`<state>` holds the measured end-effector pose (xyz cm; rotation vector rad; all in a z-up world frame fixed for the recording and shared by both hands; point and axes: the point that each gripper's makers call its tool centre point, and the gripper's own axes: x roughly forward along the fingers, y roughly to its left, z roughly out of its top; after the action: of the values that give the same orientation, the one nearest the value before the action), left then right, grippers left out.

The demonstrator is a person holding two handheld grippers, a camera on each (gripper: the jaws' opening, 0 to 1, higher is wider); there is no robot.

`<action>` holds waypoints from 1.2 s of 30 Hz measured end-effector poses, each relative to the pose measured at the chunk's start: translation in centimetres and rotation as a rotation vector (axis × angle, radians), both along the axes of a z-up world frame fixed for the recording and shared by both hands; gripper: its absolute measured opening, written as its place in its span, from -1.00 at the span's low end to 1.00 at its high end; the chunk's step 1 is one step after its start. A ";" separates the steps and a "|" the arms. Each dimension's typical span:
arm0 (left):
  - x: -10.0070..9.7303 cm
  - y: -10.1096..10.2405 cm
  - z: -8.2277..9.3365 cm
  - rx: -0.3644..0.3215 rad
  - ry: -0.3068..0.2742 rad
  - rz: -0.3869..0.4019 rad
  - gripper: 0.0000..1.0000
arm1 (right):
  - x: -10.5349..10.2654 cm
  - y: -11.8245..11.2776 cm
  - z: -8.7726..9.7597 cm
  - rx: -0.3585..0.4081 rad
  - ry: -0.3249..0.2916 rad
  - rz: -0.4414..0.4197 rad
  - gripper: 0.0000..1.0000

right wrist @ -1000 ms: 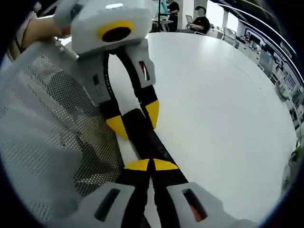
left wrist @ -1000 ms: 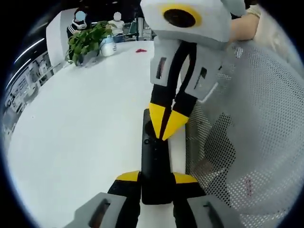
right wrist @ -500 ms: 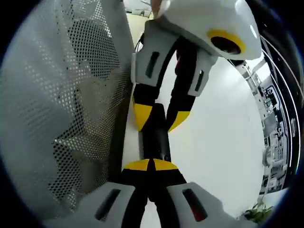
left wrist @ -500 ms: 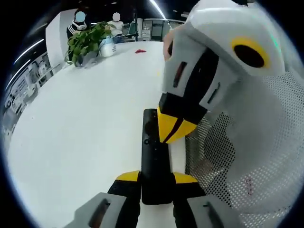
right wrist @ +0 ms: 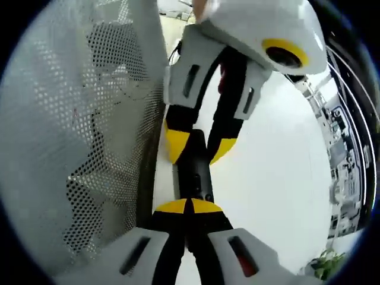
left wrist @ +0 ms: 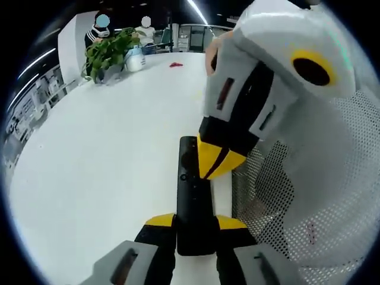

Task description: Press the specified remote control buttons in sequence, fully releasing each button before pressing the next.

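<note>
The left gripper [left wrist: 196, 222] clamps the black remote [left wrist: 193, 202], stiff and light, at its near end; the right gripper [left wrist: 217, 163], jaws closed, presses its buttons.

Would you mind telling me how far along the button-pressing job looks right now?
Done: the left gripper is shut on the black remote control, holding it over the white table. In hand: the right gripper, shut, has its yellow tips on the remote's upper button area, apparently mid-press. Left: releasing this button and any later presses; which button it is, and how many came before, cannot be told.
</note>
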<state>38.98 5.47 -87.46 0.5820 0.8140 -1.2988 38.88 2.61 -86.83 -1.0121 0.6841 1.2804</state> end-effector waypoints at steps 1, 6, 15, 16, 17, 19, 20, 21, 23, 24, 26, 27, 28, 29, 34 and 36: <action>0.0 0.0 0.0 0.001 -0.001 -0.001 -0.52 | 0.1 0.0 0.0 0.021 0.032 -0.040 -1.00; -0.1 -0.1 0.0 -0.002 0.001 -0.006 -0.52 | 0.9 -0.1 0.3 0.097 0.122 -0.166 -1.00; -0.4 -0.4 0.0 -0.006 0.003 -0.029 -0.52 | 0.9 -0.4 0.3 0.109 0.164 -0.214 -1.00; -0.4 -0.4 0.0 -0.005 0.004 -0.030 -0.52 | 0.8 -0.4 0.3 0.109 0.163 -0.207 -1.00; -0.4 -0.4 0.0 -0.006 0.004 -0.030 -0.52 | 0.8 -0.4 0.3 0.108 0.161 -0.203 -1.00; -0.4 -0.4 0.0 -0.006 0.004 -0.029 -0.52 | 0.7 -0.4 0.3 0.104 0.155 -0.193 -1.00; -0.4 -0.4 0.0 -0.006 0.004 -0.029 -0.52 | 0.7 -0.4 0.2 0.100 0.146 -0.183 -1.00; -0.4 -0.4 0.0 -0.007 0.005 -0.029 -0.52 | 0.7 -0.3 0.2 0.093 0.136 -0.170 -1.00; -0.4 -0.4 0.0 -0.010 0.011 -0.024 -0.52 | 0.7 -0.3 0.2 0.084 0.128 -0.162 -1.00; -0.4 -0.4 0.0 -0.011 0.011 -0.024 -0.52 | 0.8 -0.3 0.2 0.080 0.131 -0.164 -1.00; -0.4 -0.4 0.0 -0.012 0.011 -0.024 -0.52 | 0.8 -0.3 0.2 0.073 0.136 -0.165 -1.00; -0.4 -0.4 0.0 -0.011 0.010 -0.024 -0.52 | 0.7 -0.3 0.1 0.068 0.131 -0.157 -1.00; -0.4 -0.4 0.0 -0.010 0.009 -0.025 -0.52 | 0.7 -0.3 0.1 0.065 0.127 -0.152 -1.00; -0.4 -0.4 0.0 -0.009 0.009 -0.026 -0.52 | 0.6 -0.3 0.1 0.050 0.109 -0.130 -1.00; -0.4 -0.5 0.0 -0.009 0.004 -0.024 -0.52 | 0.8 -0.3 0.2 0.067 0.126 -0.178 -1.00; -0.5 -0.5 0.0 -0.007 0.003 -0.023 -0.52 | 0.9 -0.4 0.2 0.093 0.154 -0.209 -1.00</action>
<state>38.52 4.97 -87.43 0.5854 0.8064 -1.3235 39.76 2.26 -86.66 -0.7505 0.8183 1.2028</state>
